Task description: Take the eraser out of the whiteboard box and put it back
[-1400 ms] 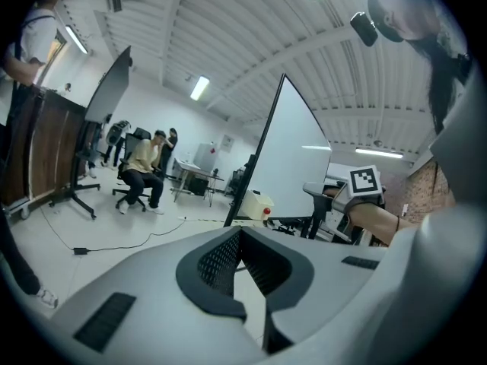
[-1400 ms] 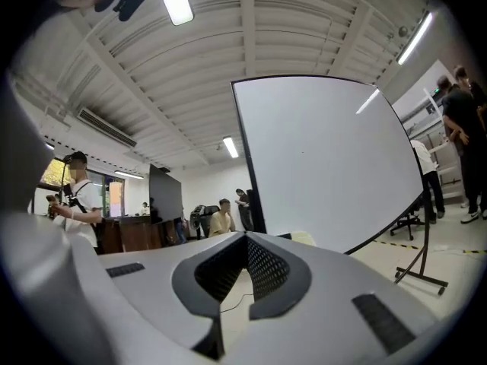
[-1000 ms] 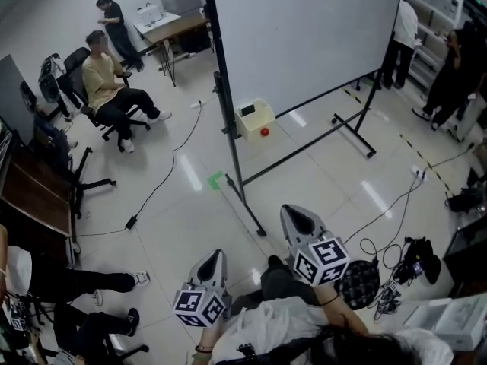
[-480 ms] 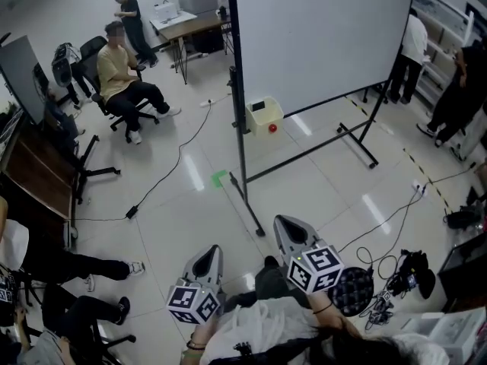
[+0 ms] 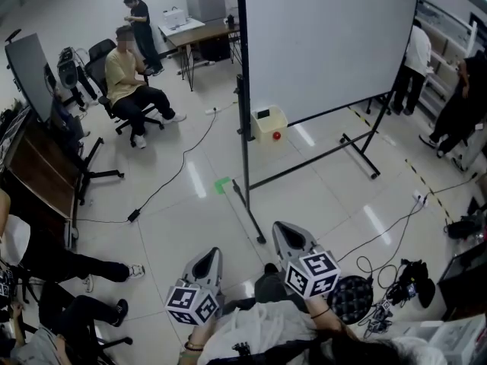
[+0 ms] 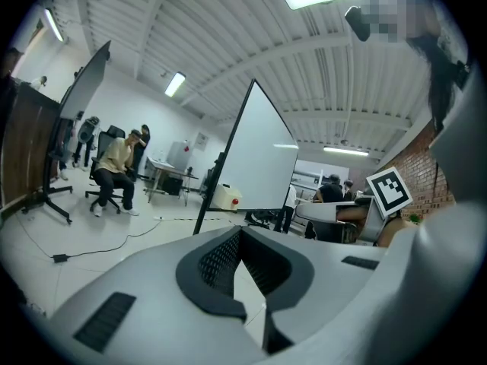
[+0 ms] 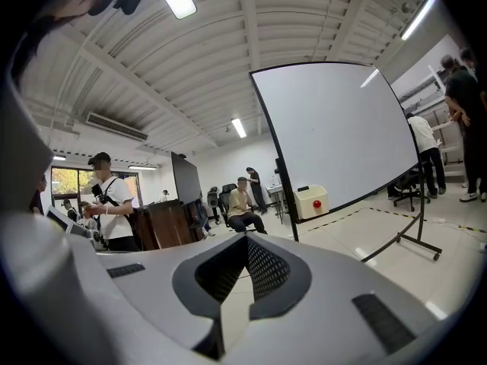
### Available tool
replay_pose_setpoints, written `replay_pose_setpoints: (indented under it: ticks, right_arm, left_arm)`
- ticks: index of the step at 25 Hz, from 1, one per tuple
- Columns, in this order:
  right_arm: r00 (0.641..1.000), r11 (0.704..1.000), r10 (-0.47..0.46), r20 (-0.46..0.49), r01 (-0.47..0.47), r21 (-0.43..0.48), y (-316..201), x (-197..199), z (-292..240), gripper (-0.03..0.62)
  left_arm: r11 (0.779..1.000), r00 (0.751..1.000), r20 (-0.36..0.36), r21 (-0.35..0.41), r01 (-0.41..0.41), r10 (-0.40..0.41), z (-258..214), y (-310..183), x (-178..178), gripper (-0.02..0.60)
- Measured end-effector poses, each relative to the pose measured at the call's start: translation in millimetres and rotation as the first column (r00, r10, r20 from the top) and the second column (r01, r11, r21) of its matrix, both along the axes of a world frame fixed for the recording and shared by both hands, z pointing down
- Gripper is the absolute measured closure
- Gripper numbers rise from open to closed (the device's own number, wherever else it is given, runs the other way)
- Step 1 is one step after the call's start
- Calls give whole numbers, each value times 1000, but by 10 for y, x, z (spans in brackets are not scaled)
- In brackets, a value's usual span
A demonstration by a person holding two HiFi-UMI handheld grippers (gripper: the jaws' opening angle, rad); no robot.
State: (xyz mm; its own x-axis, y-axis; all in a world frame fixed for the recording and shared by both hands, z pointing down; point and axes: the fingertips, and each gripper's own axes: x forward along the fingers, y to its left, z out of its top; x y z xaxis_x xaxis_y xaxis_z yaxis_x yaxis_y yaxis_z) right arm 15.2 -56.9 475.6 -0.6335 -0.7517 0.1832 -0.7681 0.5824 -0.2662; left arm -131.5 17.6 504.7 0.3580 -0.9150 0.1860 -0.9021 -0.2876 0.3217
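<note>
A cream whiteboard box [image 5: 269, 124] with a red knob hangs low on the left post of the big whiteboard [image 5: 319, 44], several steps ahead of me. Something dark [image 5: 263, 115] lies in its top; I cannot tell whether it is the eraser. The box also shows in the left gripper view [image 6: 226, 197] and in the right gripper view [image 7: 310, 201]. My left gripper [image 5: 208, 261] and right gripper [image 5: 289, 233] are held low in front of the person, far from the box. Both point toward the board, shut and empty [image 6: 242, 231] [image 7: 247, 239].
The whiteboard's stand feet [image 5: 251, 219] reach toward me across the floor. A cable [image 5: 163, 185] and a green tape mark [image 5: 221, 185] lie to the left. A seated person [image 5: 131, 86] and chairs are at the left, people [image 5: 415, 59] stand at the right, and a bag with cables [image 5: 407, 276] lies on the floor.
The head view has swung, so the whiteboard and box now sit a little further right in the picture. Both grippers stay shut and empty and have drifted slightly across the floor view.
</note>
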Motion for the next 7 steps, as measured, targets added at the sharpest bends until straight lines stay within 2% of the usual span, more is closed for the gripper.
replay_pose_setpoints:
  ticks: [7]
  right_arm:
    - [999,999,33,-15,-33,-4,-31,131,26,595]
  left_arm:
    - [1000,1000,-2,-4,-27,27,21,-2,88,592]
